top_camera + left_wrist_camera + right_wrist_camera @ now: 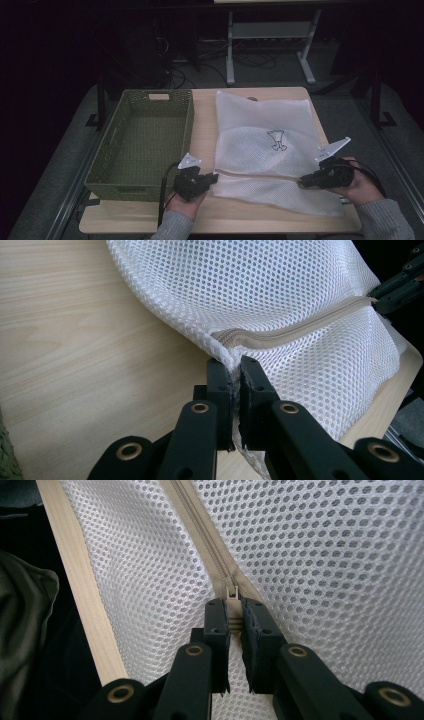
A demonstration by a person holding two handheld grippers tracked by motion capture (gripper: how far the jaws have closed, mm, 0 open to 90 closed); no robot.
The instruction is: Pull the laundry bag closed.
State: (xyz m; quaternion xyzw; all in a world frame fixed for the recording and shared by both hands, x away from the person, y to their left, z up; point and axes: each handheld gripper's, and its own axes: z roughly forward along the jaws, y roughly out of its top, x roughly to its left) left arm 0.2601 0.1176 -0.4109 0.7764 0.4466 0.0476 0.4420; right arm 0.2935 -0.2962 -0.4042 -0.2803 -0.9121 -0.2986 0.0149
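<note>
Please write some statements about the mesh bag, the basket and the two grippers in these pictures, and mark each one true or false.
1. The left gripper is shut on a corner of the mesh bag. True.
2. The right gripper is open above the table. False: it is shut on the zipper pull.
3. The green basket holds folded clothes. False: nothing lies in it.
4. The basket stands left of the bag in the high view. True.
5. The bag is black. False: it is white.

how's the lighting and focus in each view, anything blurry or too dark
High view: dim, room behind nearly black, mesh bag and basket still readable. Left gripper view: bright, mesh sharp, claw base soft. Right gripper view: zipper pull crisp, left edge dark.
</note>
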